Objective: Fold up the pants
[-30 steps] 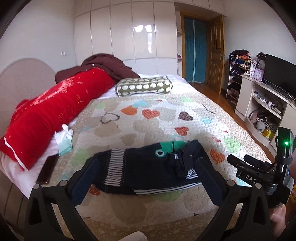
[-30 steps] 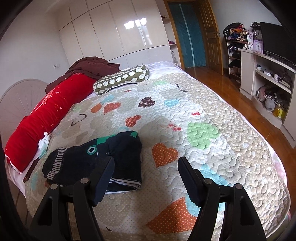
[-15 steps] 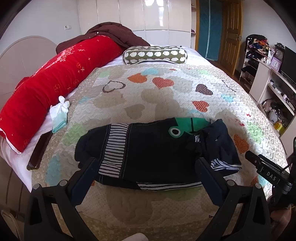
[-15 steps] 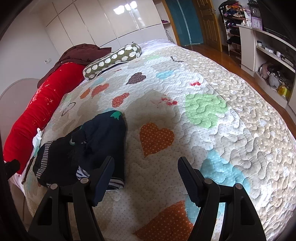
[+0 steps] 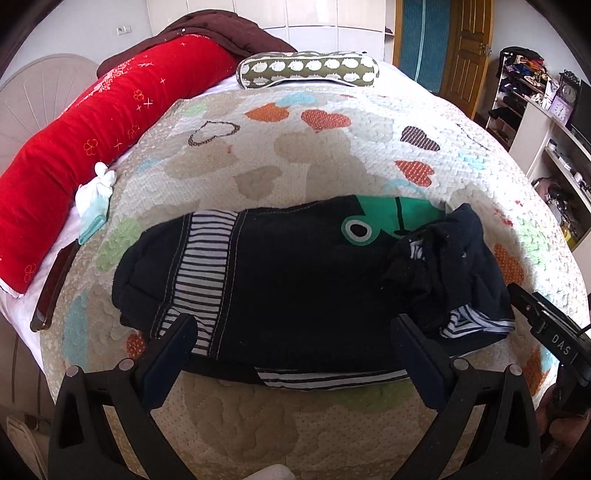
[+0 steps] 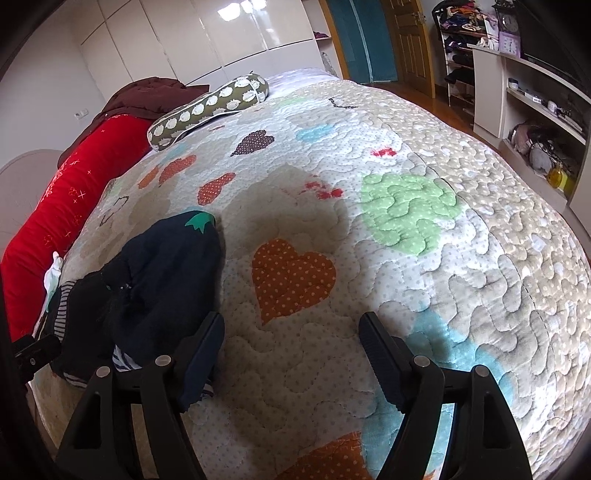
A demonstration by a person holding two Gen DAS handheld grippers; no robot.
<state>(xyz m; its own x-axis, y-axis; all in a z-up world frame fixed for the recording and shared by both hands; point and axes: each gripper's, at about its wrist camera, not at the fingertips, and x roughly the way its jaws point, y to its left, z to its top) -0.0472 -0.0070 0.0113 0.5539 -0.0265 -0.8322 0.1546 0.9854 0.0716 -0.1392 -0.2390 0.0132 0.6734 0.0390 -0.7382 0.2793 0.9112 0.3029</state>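
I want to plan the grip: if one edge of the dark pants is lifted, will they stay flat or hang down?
The pants will probably droop: they already lie crumpled, with one end bunched into soft folds. They look like thin knit, so likely light. The quilt is textured, so a push would likely wrinkle them rather than slide them.

1. The white letters "DAS" stand on a black device (image 5: 554, 332) at the right edge of the left wrist view; anything after them is cut off.
2. The clock (image 6: 509, 25) on the shelf has a dial too small to read.
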